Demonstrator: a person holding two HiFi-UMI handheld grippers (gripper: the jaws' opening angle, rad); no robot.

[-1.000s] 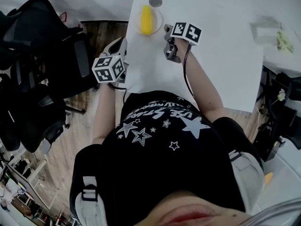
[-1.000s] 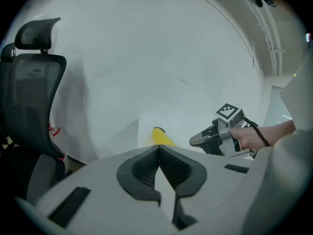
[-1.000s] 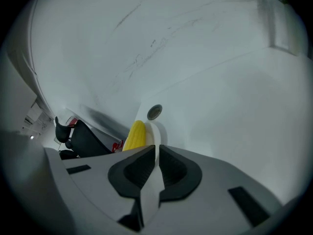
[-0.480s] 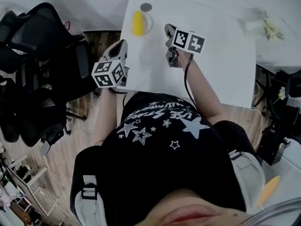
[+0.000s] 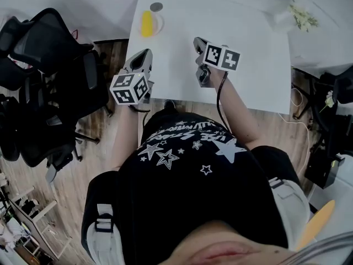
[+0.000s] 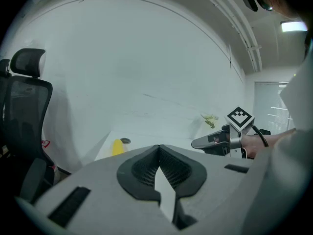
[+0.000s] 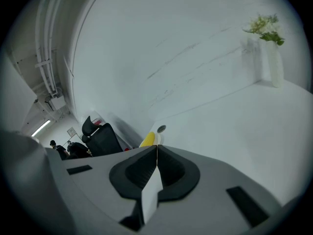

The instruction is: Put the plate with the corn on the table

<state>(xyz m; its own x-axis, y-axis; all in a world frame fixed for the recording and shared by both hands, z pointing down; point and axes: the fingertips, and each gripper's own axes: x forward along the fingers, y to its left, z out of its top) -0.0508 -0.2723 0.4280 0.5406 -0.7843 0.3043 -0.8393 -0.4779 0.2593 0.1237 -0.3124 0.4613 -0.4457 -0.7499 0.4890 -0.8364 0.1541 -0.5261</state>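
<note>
A yellow corn cob (image 5: 146, 22) lies on a small pale plate (image 5: 158, 24) at the far left corner of the white table (image 5: 248, 54). The corn (image 6: 117, 147) shows low in the left gripper view, and the corn (image 7: 148, 140) peeks just above the jaws in the right gripper view. My left gripper (image 5: 144, 53) hovers at the table's left edge, well short of the plate, jaws closed on nothing. My right gripper (image 5: 197, 40) is over the table to the plate's right, also shut and empty. The right gripper (image 6: 195, 143) appears in the left gripper view too.
A small grey disc (image 5: 156, 7) lies just beyond the plate. A white vase with flowers (image 5: 295, 15) stands at the far right corner. Black office chairs (image 5: 49, 87) crowd the wooden floor left of the table. Distant people stand behind a chair (image 7: 100, 136).
Both grippers have drawn back from the plate toward the table's near edge. The plate with the corn stays in its corner, now farther from them.
</note>
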